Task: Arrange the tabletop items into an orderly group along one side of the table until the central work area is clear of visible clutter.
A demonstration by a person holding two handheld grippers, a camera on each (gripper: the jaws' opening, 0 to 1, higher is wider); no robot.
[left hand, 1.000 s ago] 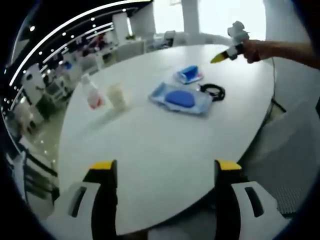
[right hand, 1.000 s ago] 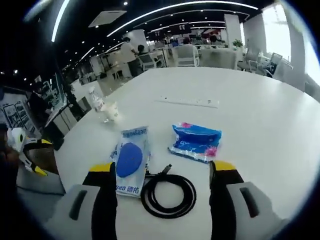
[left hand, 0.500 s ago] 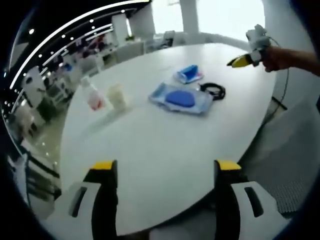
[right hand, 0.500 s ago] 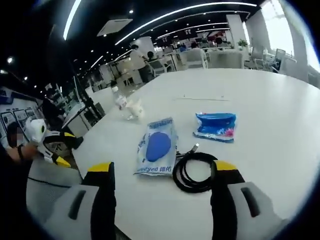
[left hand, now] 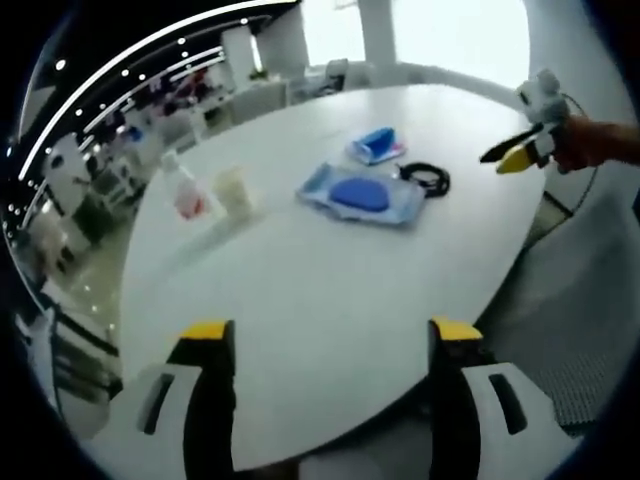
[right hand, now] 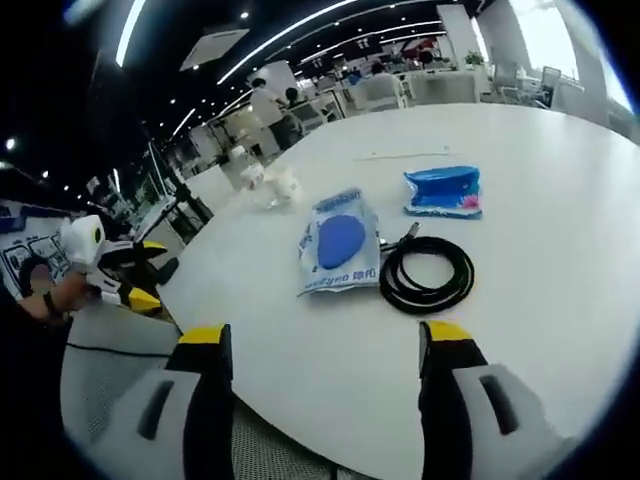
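Observation:
On the white round table (left hand: 300,290) lie a pack of wet wipes with a blue lid (left hand: 358,197) (right hand: 339,248), a small blue packet (left hand: 377,147) (right hand: 444,191) and a coiled black cable (left hand: 427,181) (right hand: 427,275). A small bottle with a red label (left hand: 184,192) and a pale cup (left hand: 234,190) stand together at the table's left side; in the right gripper view they show far off (right hand: 270,182). My left gripper (left hand: 325,335) is open over the near table edge, holding nothing. My right gripper (right hand: 325,340) is open near the edge, short of the cable. The right gripper also shows at the table's right (left hand: 520,155).
Grey floor lies beyond the table edge (left hand: 590,300). Office desks, chairs and people fill the background (right hand: 330,90). In the right gripper view a person's hand holds the left gripper (right hand: 115,275) at the left edge of the table.
The right gripper has pulled back and swung right, away from the items, so the cable and wipes now sit farther ahead of it. The left gripper has held still.

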